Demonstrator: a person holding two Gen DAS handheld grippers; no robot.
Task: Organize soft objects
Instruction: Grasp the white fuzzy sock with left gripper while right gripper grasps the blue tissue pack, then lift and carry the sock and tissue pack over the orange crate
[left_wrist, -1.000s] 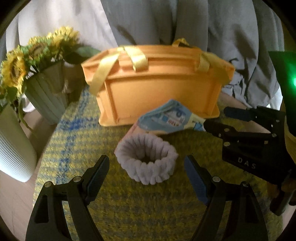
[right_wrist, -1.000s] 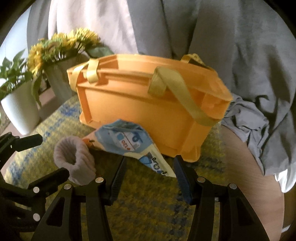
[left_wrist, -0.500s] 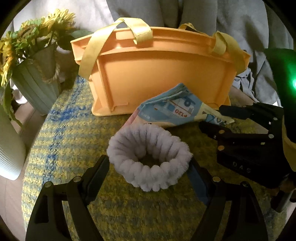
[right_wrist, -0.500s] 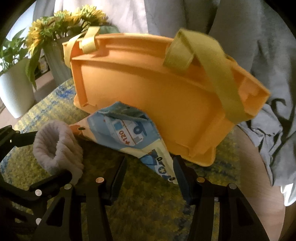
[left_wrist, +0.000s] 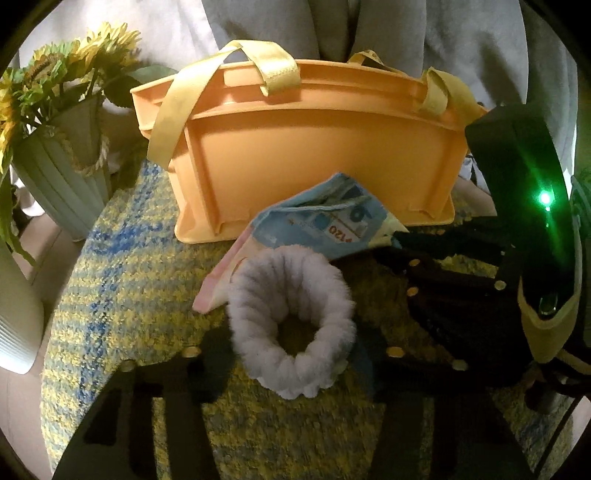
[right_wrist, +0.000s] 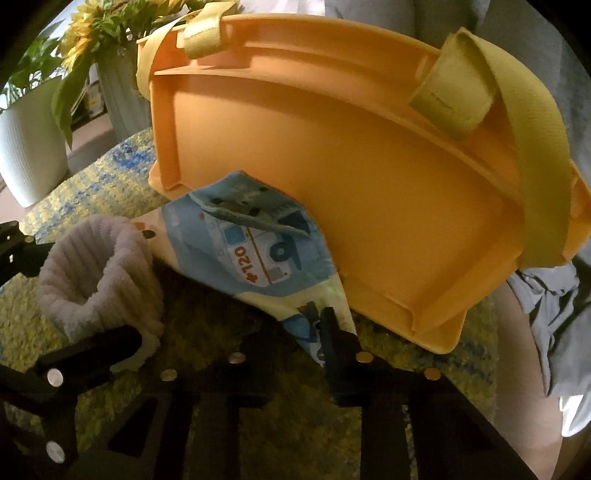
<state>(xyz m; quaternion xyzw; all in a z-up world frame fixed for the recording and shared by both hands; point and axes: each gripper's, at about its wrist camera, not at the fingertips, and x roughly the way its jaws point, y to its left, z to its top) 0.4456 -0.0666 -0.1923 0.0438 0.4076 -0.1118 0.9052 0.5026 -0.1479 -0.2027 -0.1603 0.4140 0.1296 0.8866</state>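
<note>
A fluffy lilac headband ring (left_wrist: 291, 325) lies on the yellow-blue knit mat (left_wrist: 122, 295). My left gripper (left_wrist: 291, 354) is open and straddles the ring, one finger on each side. A folded blue printed cloth (left_wrist: 328, 225) leans against the orange bin (left_wrist: 317, 158) behind it. In the right wrist view my right gripper (right_wrist: 291, 332) is open, with the cloth's lower corner (right_wrist: 317, 321) between its fingers. The headband (right_wrist: 96, 273) shows at the left there, and the orange bin (right_wrist: 369, 184) fills the view.
The bin has yellow strap handles (left_wrist: 258, 62). A ribbed vase of sunflowers (left_wrist: 62, 177) and a white pot (right_wrist: 29, 144) stand at the left off the mat. A person in grey clothing (left_wrist: 369, 29) sits right behind the bin.
Both grippers have moved forward. The left now has the headband between its fingers, and the right has reached the cloth's corner. The bin looms larger.
</note>
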